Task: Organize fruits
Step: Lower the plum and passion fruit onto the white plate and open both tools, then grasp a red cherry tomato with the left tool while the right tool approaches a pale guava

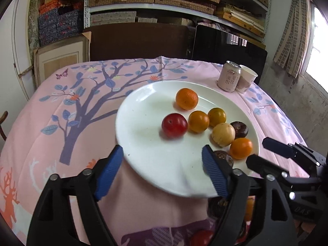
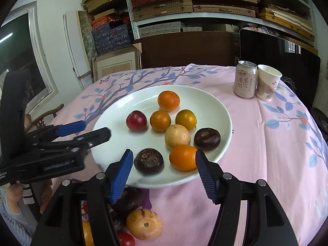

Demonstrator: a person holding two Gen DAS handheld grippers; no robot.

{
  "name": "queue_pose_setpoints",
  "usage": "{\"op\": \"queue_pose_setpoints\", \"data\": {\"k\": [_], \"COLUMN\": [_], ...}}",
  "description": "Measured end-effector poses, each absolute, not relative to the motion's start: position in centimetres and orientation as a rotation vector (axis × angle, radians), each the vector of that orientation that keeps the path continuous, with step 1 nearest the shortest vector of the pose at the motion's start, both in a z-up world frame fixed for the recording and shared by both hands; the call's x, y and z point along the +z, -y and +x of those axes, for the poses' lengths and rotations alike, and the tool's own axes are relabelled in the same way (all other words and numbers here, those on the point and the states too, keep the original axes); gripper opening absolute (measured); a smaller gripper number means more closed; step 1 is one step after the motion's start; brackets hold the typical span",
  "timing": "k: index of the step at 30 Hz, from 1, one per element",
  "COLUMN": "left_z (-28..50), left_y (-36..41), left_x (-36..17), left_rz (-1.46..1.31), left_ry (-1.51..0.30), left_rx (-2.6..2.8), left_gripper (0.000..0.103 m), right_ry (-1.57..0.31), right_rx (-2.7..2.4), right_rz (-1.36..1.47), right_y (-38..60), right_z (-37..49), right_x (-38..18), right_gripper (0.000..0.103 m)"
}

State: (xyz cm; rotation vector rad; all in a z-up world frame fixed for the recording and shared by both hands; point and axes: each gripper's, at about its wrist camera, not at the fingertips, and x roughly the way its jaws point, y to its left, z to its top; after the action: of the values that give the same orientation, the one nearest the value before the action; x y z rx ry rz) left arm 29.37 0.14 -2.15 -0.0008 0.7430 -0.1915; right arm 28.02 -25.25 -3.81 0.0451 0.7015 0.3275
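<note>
both tongs, left (image 1: 163, 172) and right (image 2: 164, 173), stand open and empty above the near rim of the white plate (image 2: 217, 110) on the desk, where eight fruits (image 2: 177, 137) lie, with more fruit (image 2: 144, 224) loose below the rim.

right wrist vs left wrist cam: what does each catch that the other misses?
Only the right wrist view: the pale striped fruit on the cloth in front of the plate, shown whole, and a hand under the left gripper.

Only the left wrist view: the deer print on the tablecloth and the curtain by the window.

Both: the white plate with eight fruits, including the red one, plus the can and paper cup behind it. The right gripper hangs open, as does the left, both empty.
</note>
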Motion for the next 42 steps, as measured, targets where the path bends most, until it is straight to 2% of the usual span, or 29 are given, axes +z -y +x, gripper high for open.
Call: {"op": "queue_pose_setpoints", "data": {"k": [6,9,11,14,23,30,35,39,42], "left_z": [25.9,24.2,23.0,21.5,21.0,21.4,21.1,21.2,21.3], "left_y": [-0.4,-0.7,-0.9,-1.3,-1.3,0.3,-2.6,-4.8,-4.3], "left_x": [-3.1,-4.4,-4.7,-4.5,-5.4,-6.6,-5.0,-4.6,-4.7], "left_rz": [0.025,0.037,0.043,0.038,0.009,0.105,0.092,-0.031,-0.010], "left_ry": [-0.763,-0.817,-0.820,-0.803,-0.848,-0.885,-0.801,-0.798,-0.799], "left_rx": [-0.186,-0.181,-0.183,-0.189,-0.226,-0.232,-0.072,-0.074,-0.096], "left_gripper": [0.093,0.094,0.094,0.096,0.096,0.099,0.099,0.099,0.099], "right_ry": [-0.736,-0.744,-0.738,-0.730,-0.751,-0.754,-0.753,-0.748,-0.748], "right_rx": [0.322,0.312,0.306,0.300,0.283,0.283,0.275,0.281,0.284], "right_rz": [0.117,0.145,0.177,0.219,0.255,0.251,0.264,0.260,0.249], "right_y": [26.8,27.6,28.3,29.3,30.2,30.3,30.6,30.6,30.4], "right_z": [26.6,25.6,25.1,24.3,24.0,24.0,24.0,23.9,23.9], "right_x": [-5.1,-5.4,-5.3,-5.1,-5.5,-5.6,-5.6,-5.5,-5.5], "right_gripper": [0.074,0.079,0.085,0.087,0.089,0.089,0.089,0.089,0.089]}}
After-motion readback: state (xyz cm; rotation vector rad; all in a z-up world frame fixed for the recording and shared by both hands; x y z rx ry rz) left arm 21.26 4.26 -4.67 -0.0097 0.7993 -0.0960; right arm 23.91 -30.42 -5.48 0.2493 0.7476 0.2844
